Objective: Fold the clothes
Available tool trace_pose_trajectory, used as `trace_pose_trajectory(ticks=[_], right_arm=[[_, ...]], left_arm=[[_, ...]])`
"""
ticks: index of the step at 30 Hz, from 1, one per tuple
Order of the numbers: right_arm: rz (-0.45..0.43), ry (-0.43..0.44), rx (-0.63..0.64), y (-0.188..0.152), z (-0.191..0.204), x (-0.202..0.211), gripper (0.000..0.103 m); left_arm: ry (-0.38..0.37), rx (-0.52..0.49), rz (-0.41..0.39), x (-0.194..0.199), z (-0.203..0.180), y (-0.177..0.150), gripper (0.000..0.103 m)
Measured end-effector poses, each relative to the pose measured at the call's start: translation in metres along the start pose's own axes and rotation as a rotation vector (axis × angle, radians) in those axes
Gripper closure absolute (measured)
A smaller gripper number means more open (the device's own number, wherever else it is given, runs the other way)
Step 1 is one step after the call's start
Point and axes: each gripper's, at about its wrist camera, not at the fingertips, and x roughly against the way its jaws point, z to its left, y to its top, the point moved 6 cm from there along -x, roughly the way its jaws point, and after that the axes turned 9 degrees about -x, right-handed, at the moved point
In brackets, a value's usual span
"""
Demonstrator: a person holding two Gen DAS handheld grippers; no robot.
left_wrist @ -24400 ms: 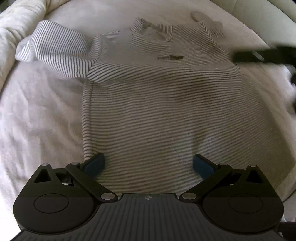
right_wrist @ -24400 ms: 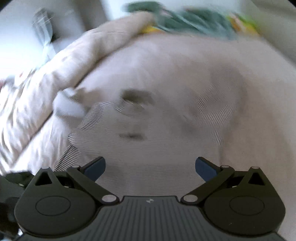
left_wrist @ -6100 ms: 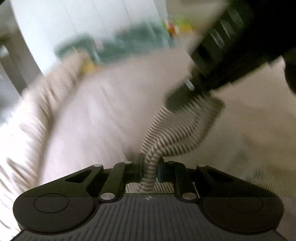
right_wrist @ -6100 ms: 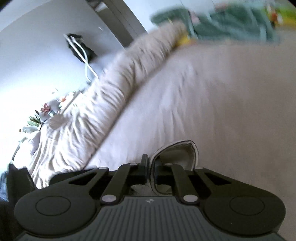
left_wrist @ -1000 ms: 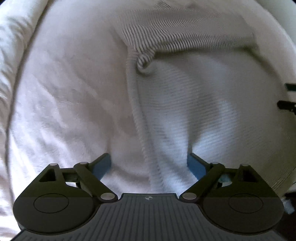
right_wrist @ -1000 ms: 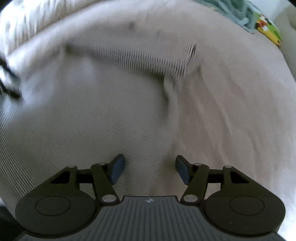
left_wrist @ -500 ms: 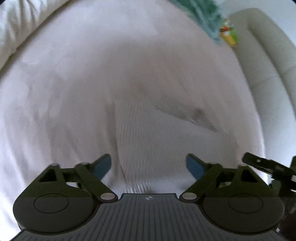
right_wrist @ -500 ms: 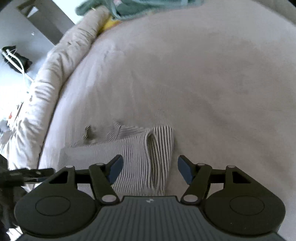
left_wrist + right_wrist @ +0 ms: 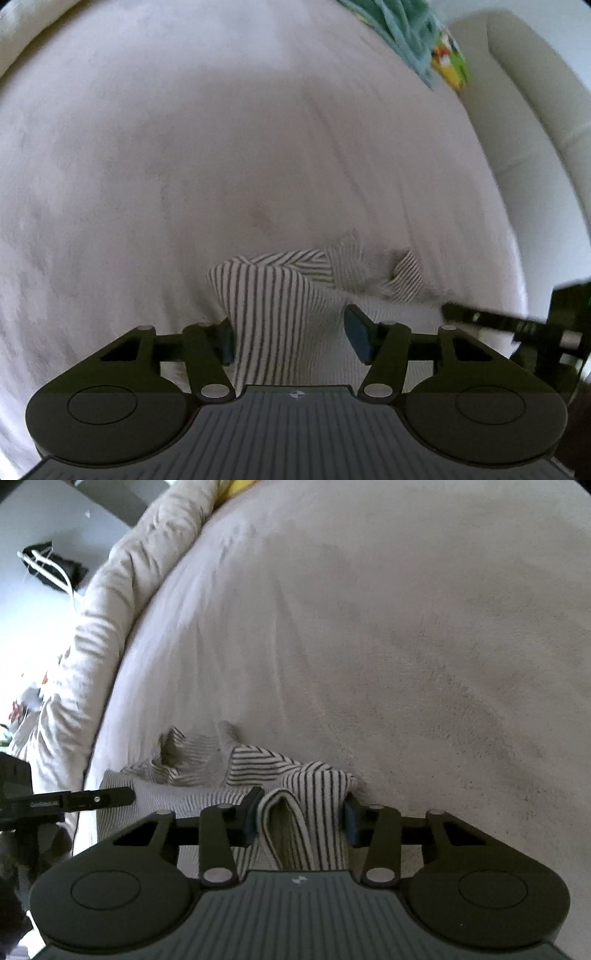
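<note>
A white shirt with dark stripes lies bunched on the bed, low in both views. My left gripper is open, its jaws half narrowed around a raised fold at the shirt's left end. My right gripper is also open and narrowed, and a doubled-over striped edge fills the gap between its blue pads. Each gripper shows in the other's view: the right one at the right edge, the left one at the left edge. The shirt's lower part is hidden under the gripper bodies.
The pale bed cover stretches away beyond the shirt. A teal cloth and a yellow-green item lie at the far end beside a cream padded edge. A rolled duvet lines the left side.
Both grippers have dropped closer to the shirt and narrowed their jaws around its folds. The cloth has bunched up between the fingers.
</note>
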Motion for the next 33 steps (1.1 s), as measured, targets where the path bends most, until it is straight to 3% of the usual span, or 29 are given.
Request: trace_pose_trajectory(ticks=[2, 3, 4, 5, 6, 7, 9, 13, 14, 15, 16, 17, 18, 20, 21, 22, 23, 24, 27, 33], right_arm=[[0.006, 0.005, 0.004, 0.001, 0.001, 0.001, 0.042], [0.009, 0.008, 0.006, 0.002, 0.002, 0.001, 0.038], [0.013, 0.011, 0.008, 0.003, 0.003, 0.002, 0.039], [0.016, 0.013, 0.01, 0.004, 0.004, 0.002, 0.05], [0.019, 0.016, 0.012, 0.004, 0.004, 0.003, 0.059], [0.022, 0.019, 0.014, 0.005, 0.005, 0.003, 0.064], [0.028, 0.024, 0.018, 0.006, 0.006, 0.004, 0.064], [0.047, 0.014, -0.004, 0.009, 0.002, -0.002, 0.052], [0.06, 0.014, -0.041, 0.01, -0.001, -0.015, 0.044], [0.05, 0.028, -0.044, 0.009, 0.003, -0.02, 0.037], [0.039, 0.042, -0.044, 0.009, 0.008, -0.023, 0.022], [0.03, 0.045, -0.023, 0.006, 0.016, -0.024, 0.021], [0.022, 0.036, 0.023, 0.002, 0.026, -0.026, 0.021], [0.021, -0.008, 0.103, -0.006, 0.037, -0.03, 0.036], [0.021, -0.031, 0.143, -0.01, 0.043, -0.033, 0.042], [0.019, -0.047, 0.156, -0.012, 0.044, -0.031, 0.058], [0.022, -0.038, 0.14, -0.013, 0.044, -0.026, 0.069], [0.028, -0.011, 0.104, -0.014, 0.043, -0.02, 0.07], [-0.005, -0.024, 0.128, -0.027, 0.053, 0.004, 0.072], [-0.073, -0.08, 0.238, -0.068, 0.077, 0.064, 0.072]], left_arm=[[-0.028, 0.052, -0.004, -0.011, 0.002, 0.004, 0.029], [-0.052, 0.082, -0.015, -0.014, 0.001, 0.006, 0.018], [-0.052, 0.085, -0.018, -0.015, -0.002, 0.008, 0.018], [-0.048, 0.084, -0.021, -0.014, -0.005, 0.01, 0.021], [-0.039, 0.037, -0.019, -0.007, -0.011, 0.007, 0.036], [-0.045, -0.002, -0.024, 0.001, -0.015, 0.006, 0.042], [-0.092, -0.045, -0.049, 0.011, -0.018, 0.006, 0.04], [-0.024, 0.003, -0.012, -0.012, 0.0, 0.012, 0.031], [-0.04, 0.05, -0.013, -0.022, 0.004, 0.013, 0.027], [-0.07, 0.077, -0.032, -0.027, 0.002, 0.016, 0.009], [-0.103, 0.1, -0.052, -0.031, -0.002, 0.019, 0.003], [-0.085, 0.082, -0.058, -0.035, -0.008, 0.021, 0.003], [-0.059, 0.056, -0.061, -0.038, -0.014, 0.023, 0.003], [-0.02, -0.027, -0.063, -0.038, -0.027, 0.021, 0.004], [0.004, -0.067, -0.067, -0.035, -0.032, 0.019, 0.015], [0.02, -0.089, -0.067, -0.03, -0.033, 0.018, 0.041], [0.036, -0.108, -0.067, -0.025, -0.033, 0.018, 0.05], [0.032, -0.128, -0.072, -0.017, -0.034, 0.019, 0.064], [0.011, -0.188, -0.09, 0.008, -0.036, 0.022, 0.075], [-0.04, -0.392, -0.091, 0.061, -0.065, 0.005, 0.077]])
